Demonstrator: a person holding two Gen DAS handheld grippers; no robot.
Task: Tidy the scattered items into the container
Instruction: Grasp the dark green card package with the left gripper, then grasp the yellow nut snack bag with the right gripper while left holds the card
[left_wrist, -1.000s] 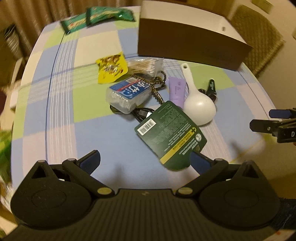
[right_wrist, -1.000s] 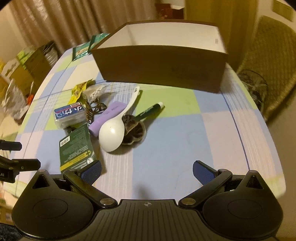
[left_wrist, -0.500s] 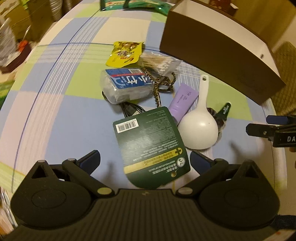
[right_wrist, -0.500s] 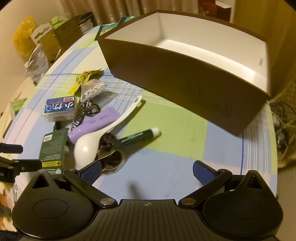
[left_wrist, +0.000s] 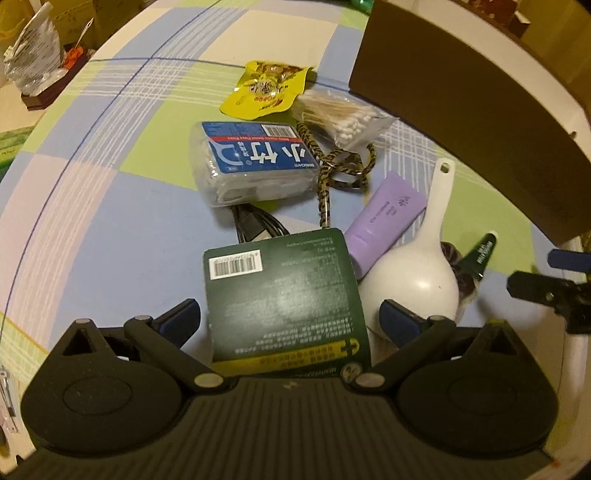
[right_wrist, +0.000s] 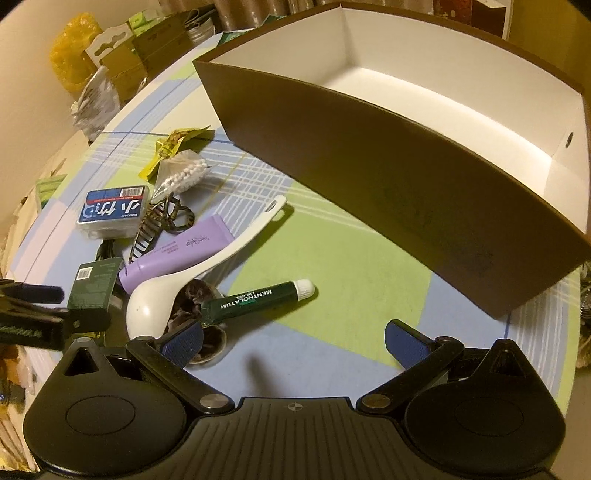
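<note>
A dark green card packet (left_wrist: 284, 299) lies flat between the wide-apart fingers of my open left gripper (left_wrist: 290, 319). Beyond it sit a white rice scoop (left_wrist: 417, 273), a purple tube (left_wrist: 386, 218), a blue-labelled plastic pack (left_wrist: 255, 166), a patterned cord (left_wrist: 332, 166), a cotton-swab bag (left_wrist: 343, 118) and a yellow snack pouch (left_wrist: 267, 88). My right gripper (right_wrist: 293, 341) hangs open just in front of a green lip-balm stick (right_wrist: 258, 299) and a brown hair scrunchie (right_wrist: 195, 299). The brown box (right_wrist: 388, 162), white inside, is empty as far as its interior shows.
The checked tablecloth (right_wrist: 351, 266) covers a round table whose edge curves close on the right. Bags and cartons (right_wrist: 110, 62) crowd the floor to the left. A black cable (left_wrist: 255, 225) lies under the plastic pack.
Both grippers have moved forward and lower toward the pile. The green packet now lies between my left fingers, and the lip-balm stick is nearer my right gripper.
</note>
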